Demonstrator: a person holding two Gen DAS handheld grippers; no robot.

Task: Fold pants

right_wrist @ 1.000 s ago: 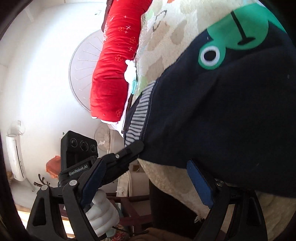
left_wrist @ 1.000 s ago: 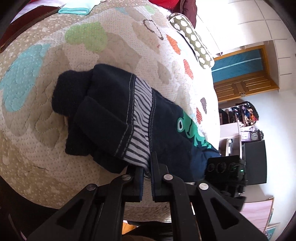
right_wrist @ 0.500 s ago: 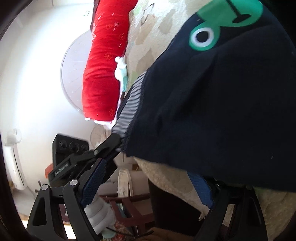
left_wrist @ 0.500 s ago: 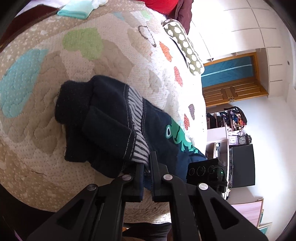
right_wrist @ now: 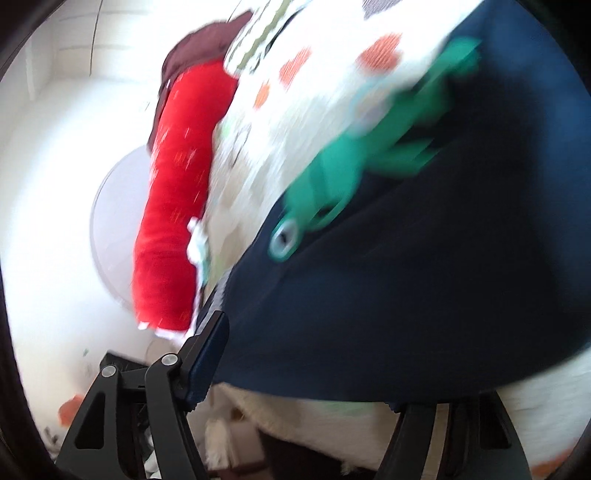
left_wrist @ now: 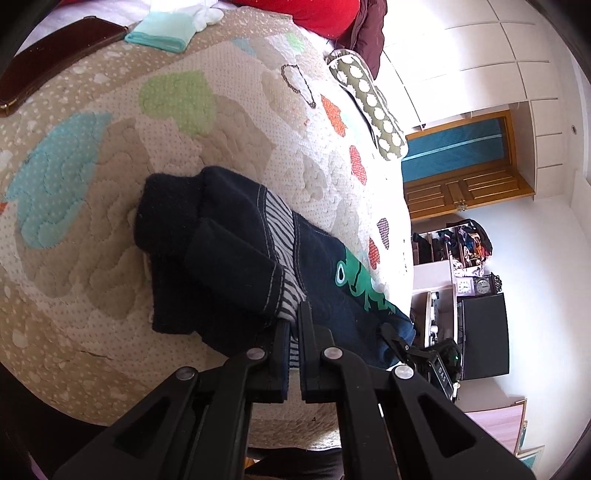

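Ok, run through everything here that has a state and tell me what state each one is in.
pants: partly folded, bunched on the quilt, one edge pinched.
left gripper: shut on the pants' striped edge.
right gripper: closing, pants between its fingers, not yet pinched.
teal cloth: folded flat.
wooden door: closed.

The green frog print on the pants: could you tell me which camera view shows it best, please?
The left wrist view shows the green frog print sharply on the navy pants, though small and foreshortened. The right wrist view shows it larger but smeared by motion blur.
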